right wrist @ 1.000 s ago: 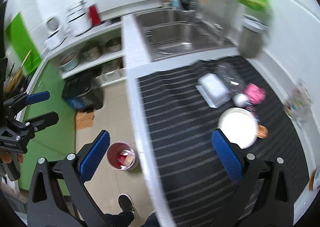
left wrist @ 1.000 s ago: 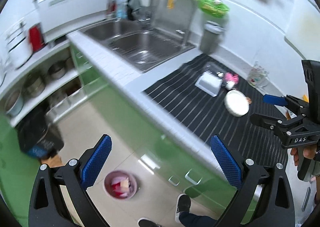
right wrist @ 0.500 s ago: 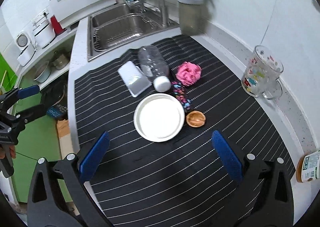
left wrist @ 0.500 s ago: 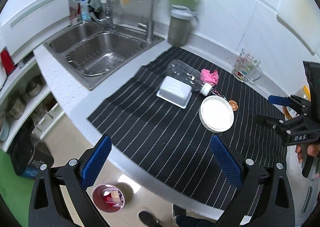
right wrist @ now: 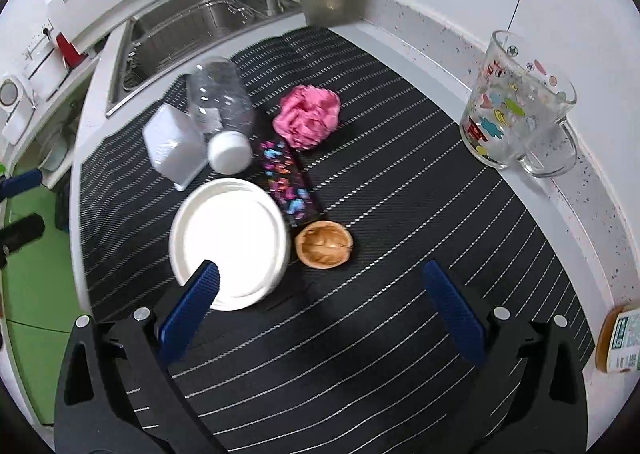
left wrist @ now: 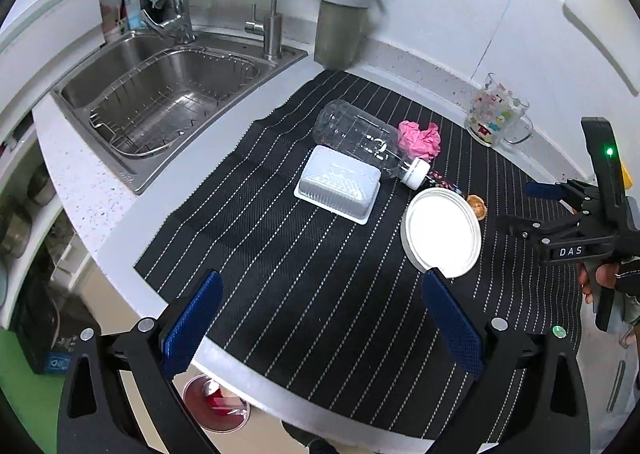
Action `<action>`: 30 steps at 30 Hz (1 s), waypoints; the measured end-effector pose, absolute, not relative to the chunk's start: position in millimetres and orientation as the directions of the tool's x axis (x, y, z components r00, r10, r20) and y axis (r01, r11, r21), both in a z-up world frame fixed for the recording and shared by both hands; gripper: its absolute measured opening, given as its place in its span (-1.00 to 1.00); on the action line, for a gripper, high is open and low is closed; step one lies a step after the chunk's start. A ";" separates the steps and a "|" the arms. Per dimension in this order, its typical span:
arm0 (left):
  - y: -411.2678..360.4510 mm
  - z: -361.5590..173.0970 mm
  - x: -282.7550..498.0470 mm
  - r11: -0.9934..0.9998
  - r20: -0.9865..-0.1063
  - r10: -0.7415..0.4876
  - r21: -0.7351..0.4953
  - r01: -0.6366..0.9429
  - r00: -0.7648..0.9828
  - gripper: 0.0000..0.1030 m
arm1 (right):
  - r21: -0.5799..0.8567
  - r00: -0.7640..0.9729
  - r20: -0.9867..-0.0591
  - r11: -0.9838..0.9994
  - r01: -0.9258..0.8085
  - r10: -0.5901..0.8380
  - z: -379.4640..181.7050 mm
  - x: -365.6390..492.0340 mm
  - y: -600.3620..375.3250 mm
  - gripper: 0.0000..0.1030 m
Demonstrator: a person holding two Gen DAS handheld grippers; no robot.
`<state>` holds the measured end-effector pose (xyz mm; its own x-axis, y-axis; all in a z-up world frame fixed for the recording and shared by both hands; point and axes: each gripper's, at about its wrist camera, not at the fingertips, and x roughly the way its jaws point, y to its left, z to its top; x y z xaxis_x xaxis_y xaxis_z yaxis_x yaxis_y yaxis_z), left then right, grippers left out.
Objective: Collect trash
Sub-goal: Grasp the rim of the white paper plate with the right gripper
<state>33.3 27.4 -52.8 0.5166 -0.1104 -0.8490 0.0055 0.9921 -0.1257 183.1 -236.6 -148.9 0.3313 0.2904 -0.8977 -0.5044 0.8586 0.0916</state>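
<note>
On a black striped mat (left wrist: 288, 274) lie a clear plastic bottle (left wrist: 360, 137) with a white cap, a white plastic tray (left wrist: 338, 183) upside down, a white paper plate (left wrist: 440, 232), a crumpled pink paper (left wrist: 420, 137), a colourful wrapper (right wrist: 286, 181) and a walnut shell (right wrist: 324, 244). My left gripper (left wrist: 320, 318) is open and empty above the mat's near edge. My right gripper (right wrist: 320, 306) is open and empty, close above the plate (right wrist: 228, 242) and shell; it also shows in the left wrist view (left wrist: 532, 205).
A steel sink (left wrist: 168, 93) lies at the left. A grey lidded container (left wrist: 340, 25) stands at the back wall. A printed glass mug (right wrist: 516, 109) stands at the right. A small bin (left wrist: 216, 406) with trash stands on the floor below the counter edge.
Both grippers have swung from the floor and cabinet side to over the counter and closer to the trash. The right gripper has come down near the plate and shell. Both stay open.
</note>
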 end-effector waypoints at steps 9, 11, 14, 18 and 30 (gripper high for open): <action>22.6 -65.6 54.9 0.991 -0.861 -0.118 -0.133 0.005 0.495 0.85 | 0.102 0.302 -0.906 0.845 -0.526 0.298 -158.3 198.8 -234.2 0.80; 20.9 -66.9 57.5 0.991 -0.861 -0.120 -0.134 0.006 0.493 0.85 | 0.106 0.294 -0.908 0.842 -0.529 0.299 -160.2 200.9 -232.4 0.63; 20.8 -68.0 59.1 0.991 -0.863 -0.119 -0.134 0.005 0.490 0.86 | 0.126 0.274 -0.909 0.835 -0.536 0.313 -163.5 202.3 -228.0 0.36; 21.1 -69.8 59.8 0.991 -0.866 -0.117 -0.133 0.001 0.486 0.86 | 0.164 0.239 -0.909 0.819 -0.549 0.342 -167.3 200.1 -222.5 0.06; 24.6 -74.5 54.9 0.991 -0.871 -0.114 -0.136 -0.011 0.477 0.86 | 0.262 0.175 -0.891 0.791 -0.553 0.419 -172.8 198.8 -217.3 -0.89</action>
<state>54.9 24.6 -74.5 0.4775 -0.1138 -0.8713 -0.0115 0.9907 -0.1357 198.8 -217.3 -172.8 0.1755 0.4186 -0.8910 -0.5533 0.7906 0.2625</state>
